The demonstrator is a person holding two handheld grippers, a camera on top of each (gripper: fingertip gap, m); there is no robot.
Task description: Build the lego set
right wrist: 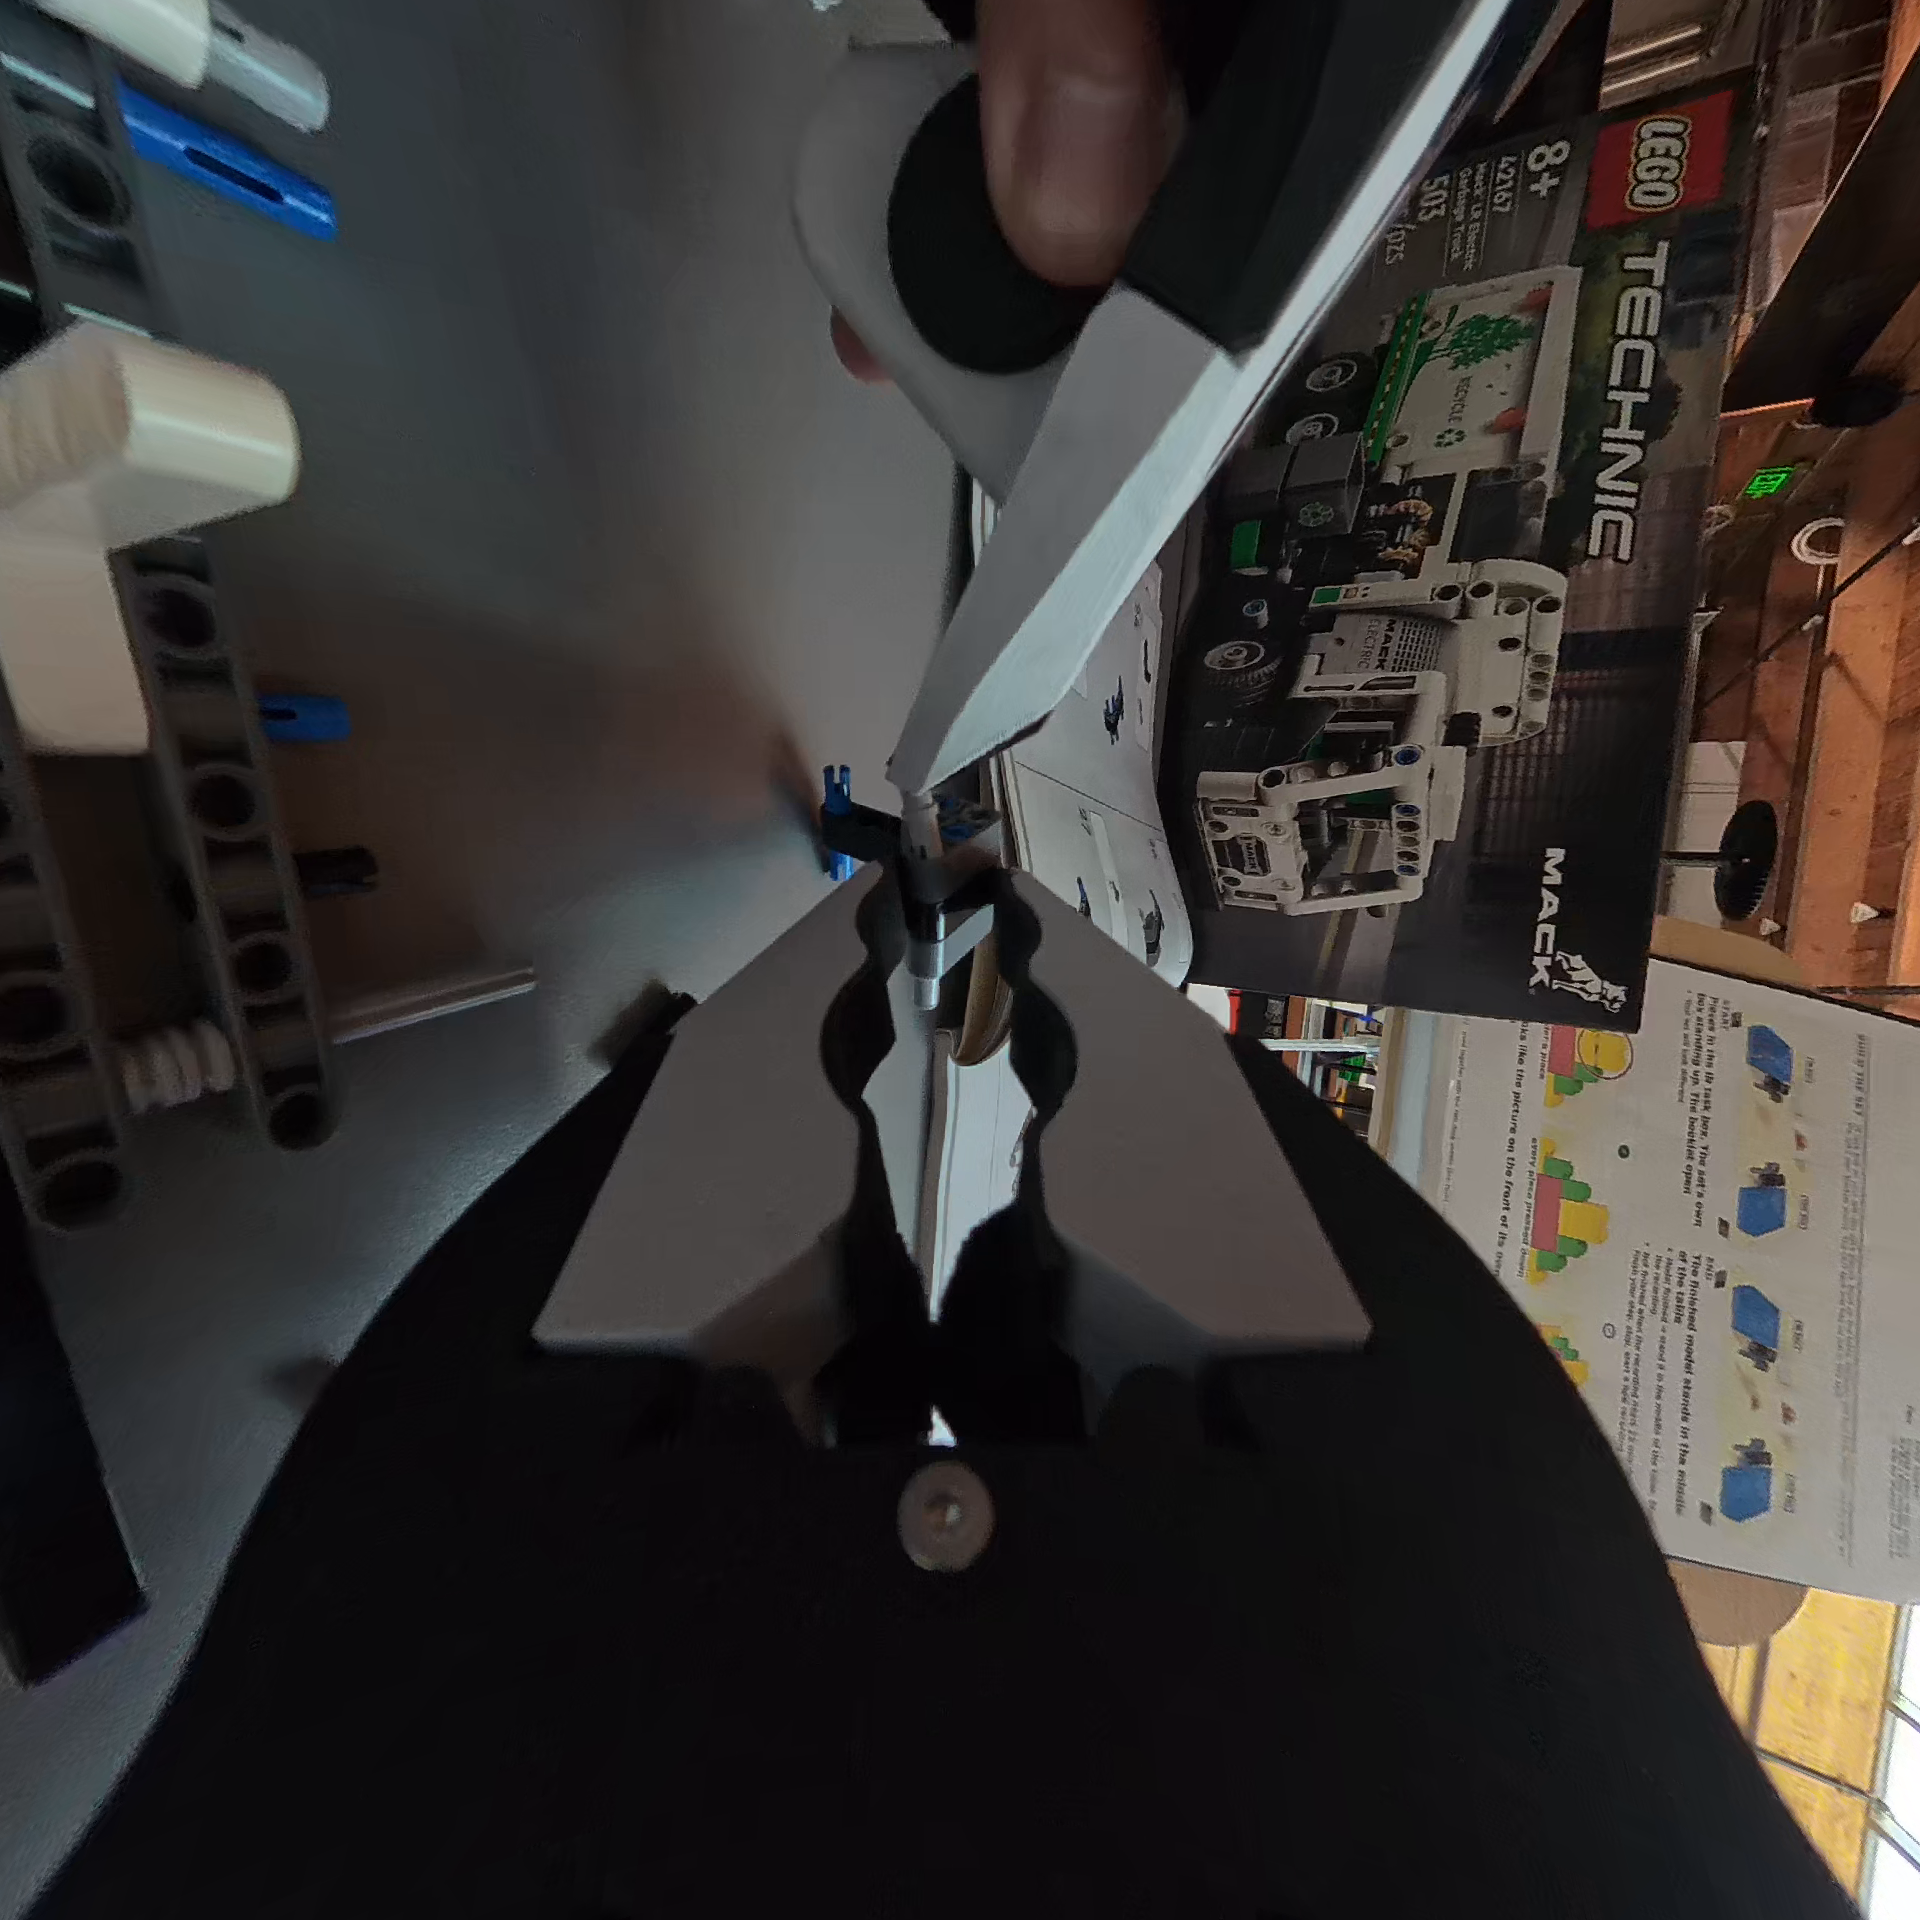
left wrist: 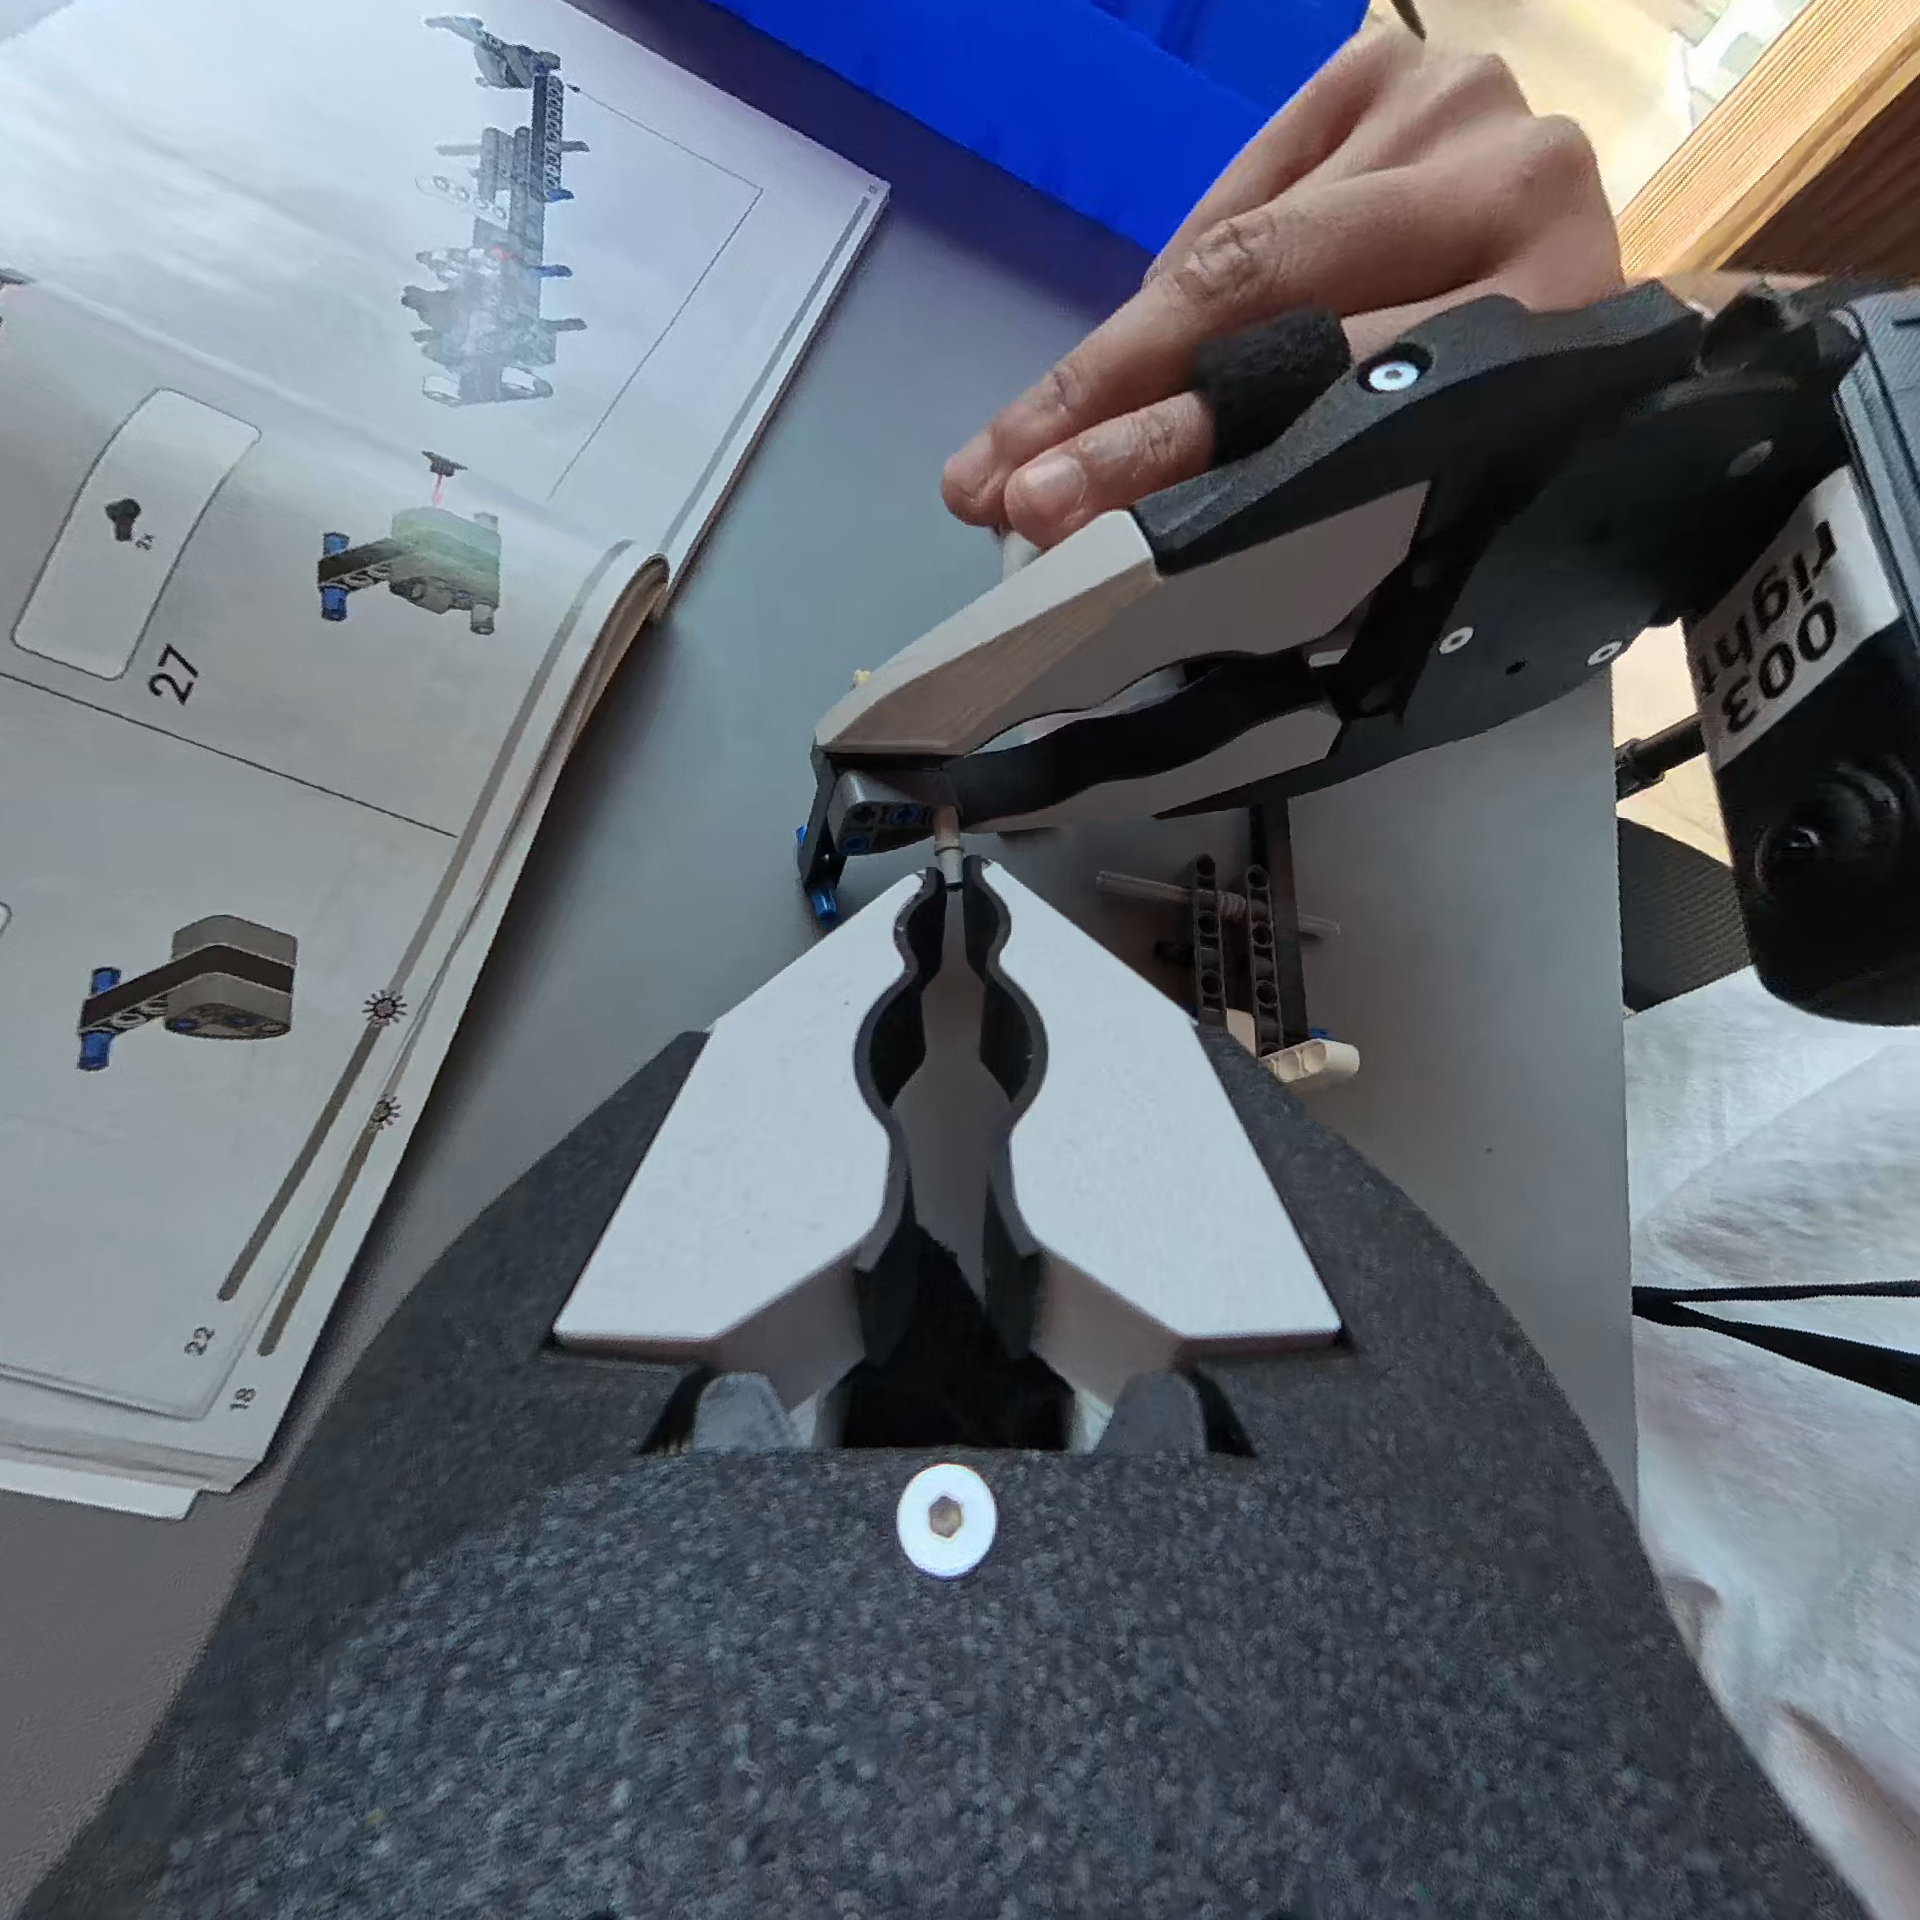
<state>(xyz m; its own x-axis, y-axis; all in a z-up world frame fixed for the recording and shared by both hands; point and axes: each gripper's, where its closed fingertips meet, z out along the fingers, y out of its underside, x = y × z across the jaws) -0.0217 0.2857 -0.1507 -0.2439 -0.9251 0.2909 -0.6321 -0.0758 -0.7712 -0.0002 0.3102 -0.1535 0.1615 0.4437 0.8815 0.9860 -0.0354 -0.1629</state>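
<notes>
Grey pin (left wrist: 948, 844) pinched endwise by left hand-held gripper (left wrist: 948, 881), long axis aimed into grey-black piece (left wrist: 881, 816) clamped by right hand-held gripper (left wrist: 914, 784), directly ahead.

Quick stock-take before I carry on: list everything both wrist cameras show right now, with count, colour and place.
Grey pin: one, pinched at left gripper's tips, its far end in the small assembly.
Small assembly: one, grey block on black beam with blue pins, clamped in right gripper.
Beam assembly: one, dark grey beams, cream connector, on the table right of the grippers.
Instruction booklet: one, open, left side of the table.
Blue bin: one, far edge.
Set box: one, dark, standing behind the booklet.
Printed sheet: one, beside the box.
Table: grey.
Left gripper: shut on pin.
Right gripper: shut on assembly.
Hand: one, on right gripper.
</notes>
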